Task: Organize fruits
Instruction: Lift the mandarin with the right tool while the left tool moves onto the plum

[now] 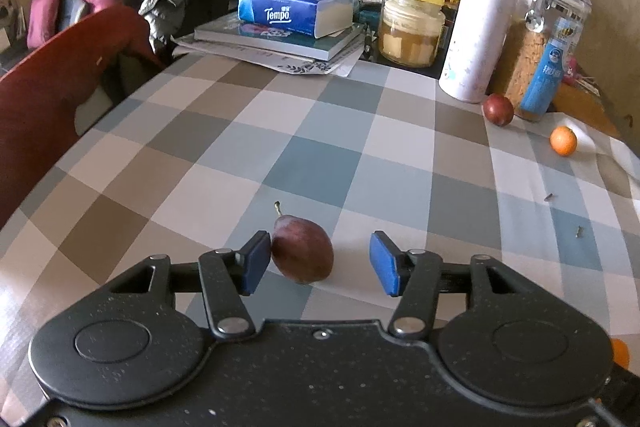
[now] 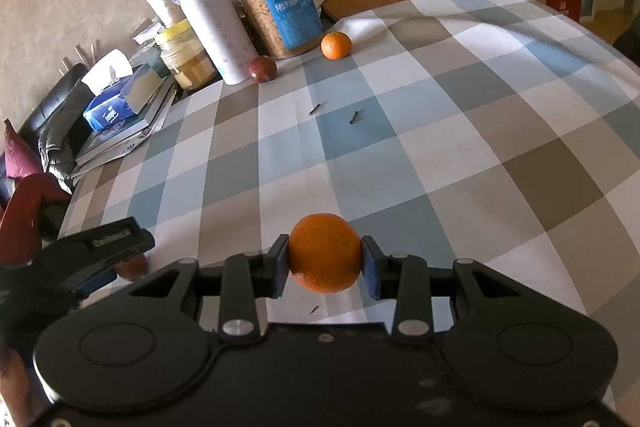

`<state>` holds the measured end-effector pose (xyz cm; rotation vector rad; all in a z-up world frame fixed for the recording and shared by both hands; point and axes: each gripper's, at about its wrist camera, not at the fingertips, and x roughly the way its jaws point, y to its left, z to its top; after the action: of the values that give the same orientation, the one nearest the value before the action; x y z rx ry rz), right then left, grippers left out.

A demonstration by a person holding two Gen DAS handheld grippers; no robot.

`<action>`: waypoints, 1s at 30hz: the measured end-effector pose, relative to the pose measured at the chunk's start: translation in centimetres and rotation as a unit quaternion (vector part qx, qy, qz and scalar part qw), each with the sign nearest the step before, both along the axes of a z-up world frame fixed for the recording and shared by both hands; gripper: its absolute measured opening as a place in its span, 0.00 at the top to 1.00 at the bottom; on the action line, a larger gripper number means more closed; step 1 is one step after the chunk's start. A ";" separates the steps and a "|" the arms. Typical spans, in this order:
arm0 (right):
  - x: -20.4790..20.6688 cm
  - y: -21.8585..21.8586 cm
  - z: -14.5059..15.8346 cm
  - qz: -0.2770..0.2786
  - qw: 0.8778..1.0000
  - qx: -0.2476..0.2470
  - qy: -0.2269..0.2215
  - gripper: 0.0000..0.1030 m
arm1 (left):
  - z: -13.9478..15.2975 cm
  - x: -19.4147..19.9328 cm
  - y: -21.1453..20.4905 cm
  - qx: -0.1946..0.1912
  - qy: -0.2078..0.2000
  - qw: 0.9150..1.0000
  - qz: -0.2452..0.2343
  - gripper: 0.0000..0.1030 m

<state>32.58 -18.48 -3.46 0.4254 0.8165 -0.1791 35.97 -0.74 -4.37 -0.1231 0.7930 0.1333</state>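
Claw by claw, this was how you stood: your left claw [image 1: 320,263] was released, its blue pads spread around a dark plum [image 1: 303,249] lying on the checked counter [image 1: 248,131]. One pad [image 1: 256,261] sat just against the plum's side; the other was well apart from it, so nothing was gripped. Your right claw [image 2: 325,261] was clenched on a mandarin [image 2: 325,253], both pads pressed to its sides, near the counter's front edge.

Taking the white and lilac bottle [image 1: 478,31] as the landmark: a second plum [image 1: 498,109] rested at its base, and a second mandarin [image 1: 563,141] lay just past that, beside the clear storage jar [image 1: 538,43]. The plum at your left claw lay far nearer you than the bottle.

As for the risks, the one-sided contact seemed likely to nudge the plum into a roll if you had closed without centring it. The held mandarin was pinched only across its middle, so a quick swing could have let it slip. Squeezing harder might have bruised either fruit. Small dark bits [image 2: 354,117] on the cloth, between you and the bottle, could also have upset a fruit set down on them.

Both claws were tilted steeply down toward the counter, side by side, the left one showing at the left edge of the right camera's view.
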 end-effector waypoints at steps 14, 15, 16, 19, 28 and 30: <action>0.2 -0.6 -0.1 -0.001 1.000 0.020 0.007 0.63 | -0.8 0.6 0.8 -0.017 0.025 0.999 0.022 0.42; 0.2 -0.7 -0.2 -0.001 1.000 0.021 0.007 0.63 | -0.8 0.6 0.7 -0.018 0.024 0.999 0.022 0.42; 0.2 -0.7 -0.2 -0.001 1.000 0.021 0.007 0.63 | -0.8 0.6 0.8 -0.019 0.023 0.999 0.022 0.42; 0.2 -0.7 -0.2 -0.002 1.000 0.020 0.008 0.63 | -0.6 0.5 0.8 -0.022 0.017 0.999 0.025 0.42; 0.2 -0.7 -0.4 -0.002 1.000 0.020 0.010 0.63 | -0.9 0.8 0.9 -0.016 0.021 0.999 0.028 0.58; 0.3 -0.6 -0.4 -0.003 1.000 0.018 0.011 0.63 | -1.0 0.8 0.9 -0.015 0.022 0.999 0.028 0.58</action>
<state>32.84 -19.12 -3.89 0.4597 0.8420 -0.1753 36.80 0.13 -5.34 -0.1718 0.8355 0.1771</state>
